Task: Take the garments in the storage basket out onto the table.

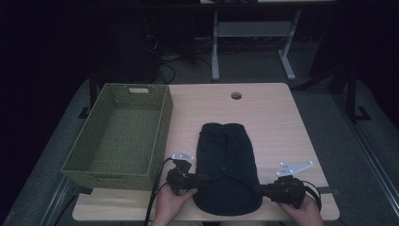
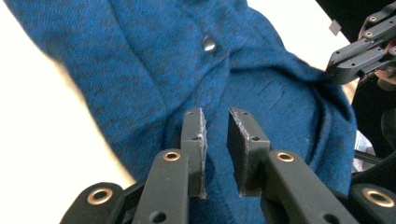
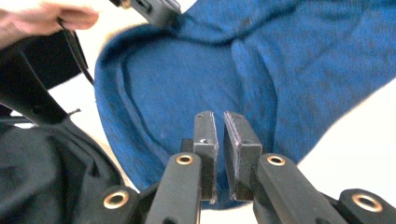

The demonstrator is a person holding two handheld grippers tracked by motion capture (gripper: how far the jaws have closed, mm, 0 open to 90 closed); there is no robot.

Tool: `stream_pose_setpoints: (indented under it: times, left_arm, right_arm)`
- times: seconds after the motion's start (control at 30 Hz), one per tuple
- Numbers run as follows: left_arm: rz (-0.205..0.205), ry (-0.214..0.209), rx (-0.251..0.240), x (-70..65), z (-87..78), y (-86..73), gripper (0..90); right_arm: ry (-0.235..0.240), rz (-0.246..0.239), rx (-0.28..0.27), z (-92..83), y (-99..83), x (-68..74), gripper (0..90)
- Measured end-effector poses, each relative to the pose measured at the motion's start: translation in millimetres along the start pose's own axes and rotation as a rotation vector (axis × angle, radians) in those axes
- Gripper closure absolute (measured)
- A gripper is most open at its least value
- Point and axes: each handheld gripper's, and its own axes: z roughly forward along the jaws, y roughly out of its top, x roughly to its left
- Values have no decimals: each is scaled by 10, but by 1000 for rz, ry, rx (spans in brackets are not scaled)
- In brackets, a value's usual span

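Your left claw sits at the garment's near left edge, about 7 o'clock on the cloth. In the left gripper view its jaws stand close together with a thin slit between the pads; the blue fabric lies beneath them, and whether any fold is pinched cannot be told. Your right claw meets the near right edge at about 5 o'clock. In the right gripper view its jaws are likewise nearly pressed together over the hem, and a grip on cloth is not plain there either.

Outward from both claws, the garment lies spread flat on the counter, its rounded near end toward you and its narrower end pointing to 12 o'clock. A snap shows on its front in the left gripper view. The green basket stands at 9 o'clock from the garment, just beside it and with nothing inside it.

As a judgement: you are at the start. The garment is laid out and both claws are set at its near corners, but no fold shows yet. Folding it and, likely, placing it in the basket are all still ahead.
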Motion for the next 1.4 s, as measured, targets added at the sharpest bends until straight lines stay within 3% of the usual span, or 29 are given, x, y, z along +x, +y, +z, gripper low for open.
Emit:
stream_pose_setpoints:
  times: [0.2,0.3,0.43,0.53,0.6,0.7,0.83,0.97,1.17,1.33,1.4]
  left_arm:
    - [-10,-12,8,23,29,-57,769]
    - [0,-24,-25,-6,-3,3,756]
    - [2,-28,-83,-24,13,225,750]
    - [2,-57,-118,-10,82,401,734]
    - [5,-46,-121,4,140,483,734]
    - [-4,-28,-102,72,243,556,734]
    - [-34,2,-50,189,358,551,740]
    - [-45,22,11,234,411,475,740]
    - [-65,-14,9,207,355,341,757]
    - [-49,-25,16,133,305,254,756]
    - [-36,-21,-9,99,269,269,746]
  right_arm:
    - [13,19,8,54,-91,-24,836]
    - [25,16,3,40,-48,-15,831]
    - [2,-10,-53,17,239,-27,831]
    - [-4,-21,-75,84,502,-117,822]
    - [3,-10,-82,142,618,-197,822]
    - [-2,9,-52,281,753,-322,826]
    - [-22,49,33,480,731,-464,837]
    - [-37,62,101,592,666,-486,853]
    - [-26,42,123,613,564,-369,862]
    - [-14,17,136,584,484,-247,862]
    - [-12,10,154,574,489,-218,859]
